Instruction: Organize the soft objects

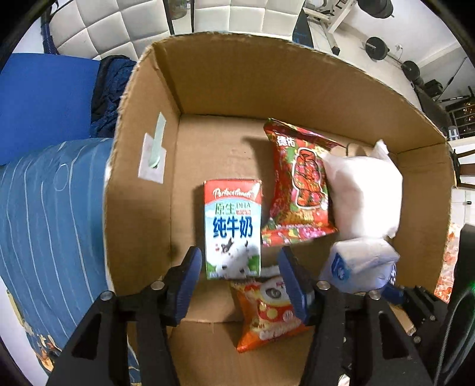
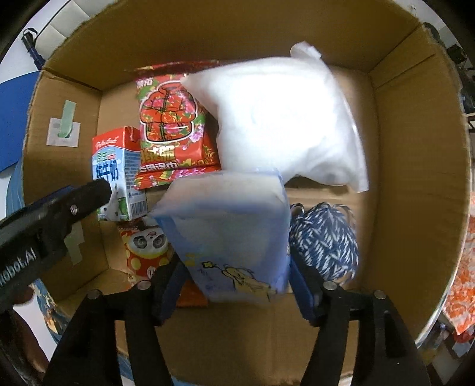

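Observation:
A cardboard box (image 1: 237,80) holds a milk carton (image 1: 233,228), a red floral packet (image 1: 299,184), a white soft bag (image 1: 365,190), an orange panda snack bag (image 1: 267,314) and a blue-white yarn ball (image 2: 326,243). My left gripper (image 1: 240,273) is open, its fingers either side of the carton's lower end and apart from it. My right gripper (image 2: 237,276) is shut on a pale blue tissue pack (image 2: 231,231), held over the box floor. The tissue pack also shows in the left wrist view (image 1: 359,264). The carton (image 2: 118,175) stands beside the left gripper's finger (image 2: 89,196).
The box rests on a blue striped bedspread (image 1: 50,225). A blue mat (image 1: 41,101) and dark blue cloth (image 1: 109,89) lie to the left. A white padded headboard (image 1: 118,26) stands behind. Orange patterned fabric (image 2: 460,285) lies right of the box.

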A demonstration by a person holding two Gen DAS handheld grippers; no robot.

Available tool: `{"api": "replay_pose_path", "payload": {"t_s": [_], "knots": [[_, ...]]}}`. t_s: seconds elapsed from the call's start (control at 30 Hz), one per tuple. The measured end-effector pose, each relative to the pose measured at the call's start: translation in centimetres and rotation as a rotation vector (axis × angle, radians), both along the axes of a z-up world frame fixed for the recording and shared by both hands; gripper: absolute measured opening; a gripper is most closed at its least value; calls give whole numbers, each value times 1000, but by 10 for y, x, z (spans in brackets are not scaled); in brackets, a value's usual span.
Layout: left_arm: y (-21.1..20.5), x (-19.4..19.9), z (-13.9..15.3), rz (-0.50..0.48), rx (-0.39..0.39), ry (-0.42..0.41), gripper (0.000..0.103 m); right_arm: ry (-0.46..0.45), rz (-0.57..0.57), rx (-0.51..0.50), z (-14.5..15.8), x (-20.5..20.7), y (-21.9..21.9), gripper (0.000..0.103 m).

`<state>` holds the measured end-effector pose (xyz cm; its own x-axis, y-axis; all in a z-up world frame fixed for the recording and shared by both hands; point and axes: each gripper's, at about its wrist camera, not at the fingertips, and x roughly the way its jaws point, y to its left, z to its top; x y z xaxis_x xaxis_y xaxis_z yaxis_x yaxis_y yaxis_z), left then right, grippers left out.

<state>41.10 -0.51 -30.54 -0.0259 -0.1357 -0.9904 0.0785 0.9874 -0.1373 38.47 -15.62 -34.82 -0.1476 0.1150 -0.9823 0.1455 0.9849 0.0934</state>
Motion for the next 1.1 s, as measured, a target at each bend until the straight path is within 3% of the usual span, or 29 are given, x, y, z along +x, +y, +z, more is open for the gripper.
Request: {"api": "replay_pose_path", "payload": {"t_s": [0.2, 0.23, 0.4, 0.57, 1.1], "knots": [[-6, -15, 15, -12, 13, -39, 61, -37, 4, -11, 21, -1, -5, 83], [-2, -15, 19, -13, 14, -49, 62, -48, 4, -17, 25, -1, -6, 88], [-4, -19, 43, -14, 30, -130, 92, -89, 18, -52, 40, -9, -13, 103], [-3, -25, 64, -25, 57, -205, 102, -126, 26, -75, 53, -17, -15, 103], [-2, -57, 115, -13, 69, -342, 103, -252, 3, -67, 104, -60, -37, 103]]}}
